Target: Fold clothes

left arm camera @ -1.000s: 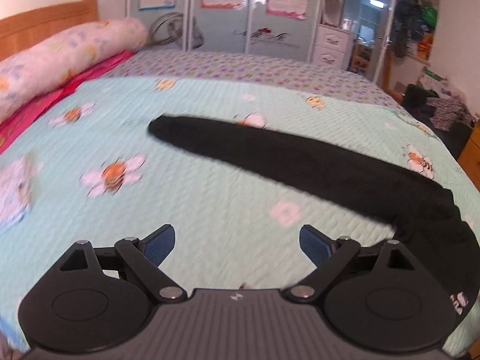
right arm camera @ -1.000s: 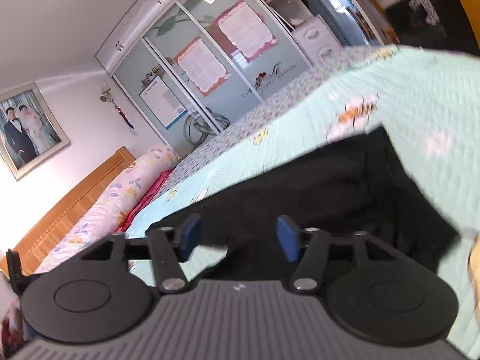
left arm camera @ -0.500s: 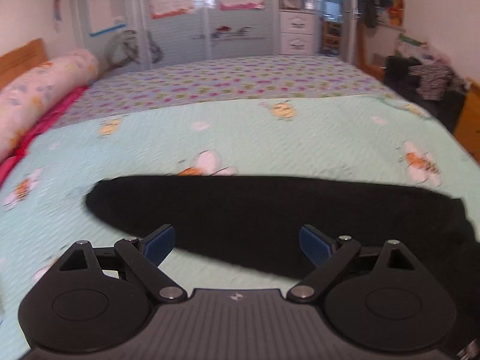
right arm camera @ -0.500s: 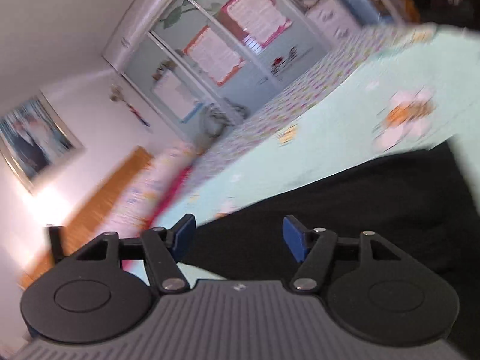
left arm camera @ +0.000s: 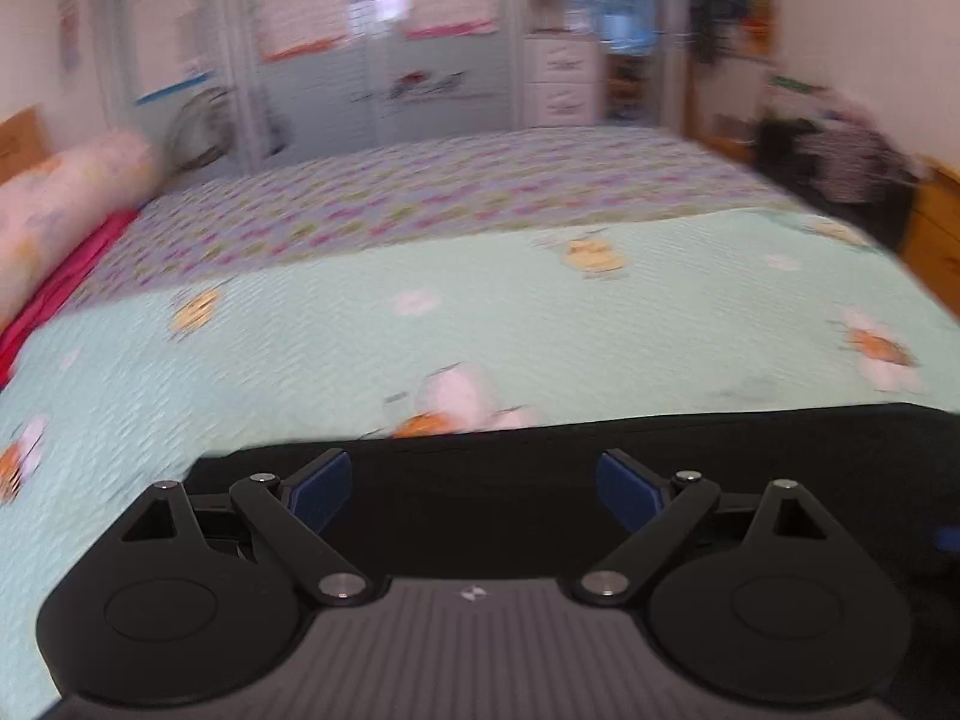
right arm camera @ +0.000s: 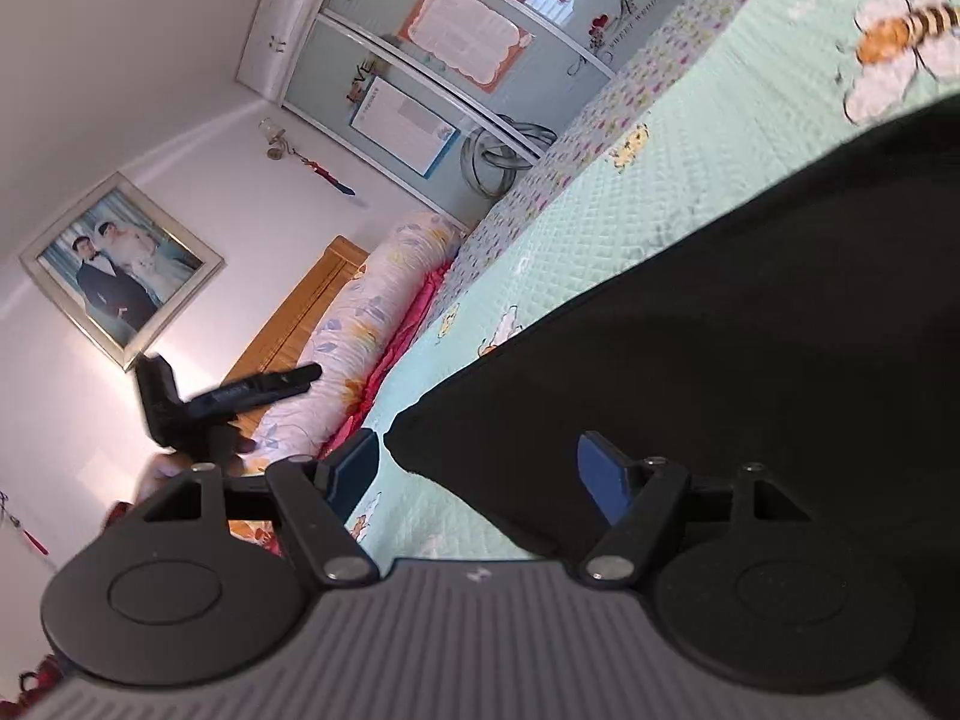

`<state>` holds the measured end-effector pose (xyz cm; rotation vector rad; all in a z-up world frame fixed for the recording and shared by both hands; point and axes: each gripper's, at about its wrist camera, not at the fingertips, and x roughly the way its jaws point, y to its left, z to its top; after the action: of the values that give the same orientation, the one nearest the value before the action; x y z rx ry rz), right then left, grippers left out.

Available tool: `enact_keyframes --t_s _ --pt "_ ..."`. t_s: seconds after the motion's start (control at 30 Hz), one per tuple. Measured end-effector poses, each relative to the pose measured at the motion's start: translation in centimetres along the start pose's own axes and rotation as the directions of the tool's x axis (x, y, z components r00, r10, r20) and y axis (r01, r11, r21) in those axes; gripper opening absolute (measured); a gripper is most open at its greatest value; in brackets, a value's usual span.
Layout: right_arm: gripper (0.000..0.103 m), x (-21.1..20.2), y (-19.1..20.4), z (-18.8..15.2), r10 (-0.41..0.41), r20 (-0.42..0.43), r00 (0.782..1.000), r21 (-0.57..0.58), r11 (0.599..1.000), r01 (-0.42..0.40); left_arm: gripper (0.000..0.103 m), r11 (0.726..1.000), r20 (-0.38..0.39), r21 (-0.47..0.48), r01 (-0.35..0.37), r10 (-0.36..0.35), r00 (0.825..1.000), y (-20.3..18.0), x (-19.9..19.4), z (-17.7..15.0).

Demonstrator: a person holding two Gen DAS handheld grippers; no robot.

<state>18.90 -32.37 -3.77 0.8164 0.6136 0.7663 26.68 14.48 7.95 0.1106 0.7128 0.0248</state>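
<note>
A long black garment (left arm camera: 750, 450) lies flat on the mint-green bee-print bedspread (left arm camera: 360, 348). In the left wrist view its far edge runs across the frame just beyond my fingers, and my left gripper (left arm camera: 474, 489) hovers open right over the cloth, holding nothing. In the right wrist view the same black garment (right arm camera: 720, 330) fills the right half, its left end coming to a corner near my left blue pad (right arm camera: 354, 468). My right gripper (right arm camera: 480, 468) is open above that corner with nothing between the pads. The other gripper's black body (right arm camera: 198, 402) shows at the left.
A floral bolster pillow (right arm camera: 366, 324) and a pink sheet lie along the wooden headboard (right arm camera: 300, 312). Sliding wardrobe doors (left arm camera: 360, 60) stand beyond the bed. A dark pile of clothes (left arm camera: 840, 162) sits off the bed's right side, by a wooden cabinet (left arm camera: 936, 240).
Both grippers have closed in on the garment: it now lies directly under their fingers. The left view swung right and lower; the right view tilted toward the garment's left end.
</note>
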Motion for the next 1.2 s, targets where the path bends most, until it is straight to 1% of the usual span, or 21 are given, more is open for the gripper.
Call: enact_keyframes --t_s 0.1,0.17,0.2,0.27,0.37,0.47,0.53,0.57,0.67,0.77,0.8,0.83,0.87,0.97,1.0,1.1,1.17,1.2 --pt "0.075 0.7 -0.1 -0.7 0.030 -0.035 0.999 0.006 1.000 -0.030 0.093 0.988 -0.038 0.101 -0.116 0.121 0.992 1.5 3.5 -0.1" --pt "0.075 1.2 -0.2 -1.0 0.015 -0.056 0.998 -0.013 1.000 -0.016 0.093 0.983 -0.053 0.107 -0.148 0.154 0.987 3.5 5.3 0.3" --pt "0.075 1.4 -0.3 -1.1 -0.002 -0.066 0.998 -0.026 1.000 0.001 0.093 0.985 -0.061 0.084 -0.150 0.156 0.986 4.8 6.1 0.5" --pt "0.075 2.0 -0.5 -1.3 -0.036 -0.090 0.995 -0.049 0.998 0.031 0.092 0.991 -0.066 0.018 -0.135 0.136 0.988 8.1 7.4 0.7" --pt "0.075 2.8 -0.9 -1.4 -0.053 -0.120 0.991 -0.057 0.997 0.047 0.093 0.989 -0.091 -0.073 -0.132 0.125 0.988 12.1 9.4 0.1" --pt "0.075 3.0 -0.9 -1.5 -0.052 -0.129 0.990 -0.069 0.997 0.043 0.093 0.971 -0.110 -0.176 -0.163 0.145 0.983 15.3 11.4 -1.2" --pt "0.075 3.1 -0.9 -1.6 -0.055 -0.132 0.990 -0.074 0.996 0.045 0.093 0.952 -0.121 -0.236 -0.195 0.170 0.978 17.1 12.5 -2.0" --pt "0.075 3.2 -1.0 -1.7 -0.057 -0.133 0.989 -0.077 0.996 0.047 0.093 0.943 -0.123 -0.276 -0.186 0.157 0.980 17.9 12.7 -2.4" --pt "0.075 3.4 -1.0 -1.8 -0.065 -0.139 0.988 -0.084 0.995 0.054 0.093 0.907 -0.111 -0.407 -0.107 0.068 0.992 19.7 12.9 -3.5" --pt "0.075 3.3 -0.9 -1.9 -0.068 -0.142 0.988 -0.090 0.994 0.055 0.094 0.848 -0.086 -0.530 -0.029 -0.020 0.996 21.6 13.1 -4.6" --pt "0.075 3.2 -0.9 -2.0 -0.068 -0.142 0.988 -0.089 0.994 0.056 0.095 0.833 -0.071 -0.553 0.003 -0.051 0.996 21.8 13.1 -4.8" --pt "0.075 3.2 -1.0 -2.0 -0.068 -0.141 0.988 -0.088 0.995 0.056 0.099 0.827 -0.061 -0.562 0.029 -0.077 0.995 21.7 13.1 -4.9" --pt "0.075 3.3 -1.0 -2.0 -0.068 -0.140 0.988 -0.088 0.995 0.056 0.101 0.821 -0.075 -0.570 0.026 -0.084 0.994 21.6 13.4 -4.9" --pt "0.075 3.4 -0.8 -2.1 -0.073 -0.138 0.988 -0.092 0.994 0.060 0.101 0.803 -0.140 -0.595 -0.019 -0.081 0.987 21.7 14.5 -5.5" --pt "0.075 3.4 -0.8 -2.1 -0.074 -0.138 0.988 -0.094 0.994 0.062 0.101 0.795 -0.142 -0.607 -0.019 -0.084 0.986 21.8 14.6 -5.8" --pt "0.075 3.4 -0.6 -2.1 -0.079 -0.137 0.987 -0.098 0.993 0.066 0.103 0.767 -0.102 -0.642 0.019 -0.110 0.989 22.1 14.8 -6.4" --pt "0.075 3.4 -0.6 -2.1 -0.081 -0.136 0.987 -0.099 0.993 0.068 0.103 0.736 -0.055 -0.674 0.062 -0.134 0.989 22.5 14.7 -6.8" --pt "0.075 3.4 -0.6 -2.1 -0.082 -0.137 0.987 -0.100 0.993 0.069 0.103 0.714 -0.033 -0.695 0.083 -0.146 0.989 22.9 14.6 -7.0"
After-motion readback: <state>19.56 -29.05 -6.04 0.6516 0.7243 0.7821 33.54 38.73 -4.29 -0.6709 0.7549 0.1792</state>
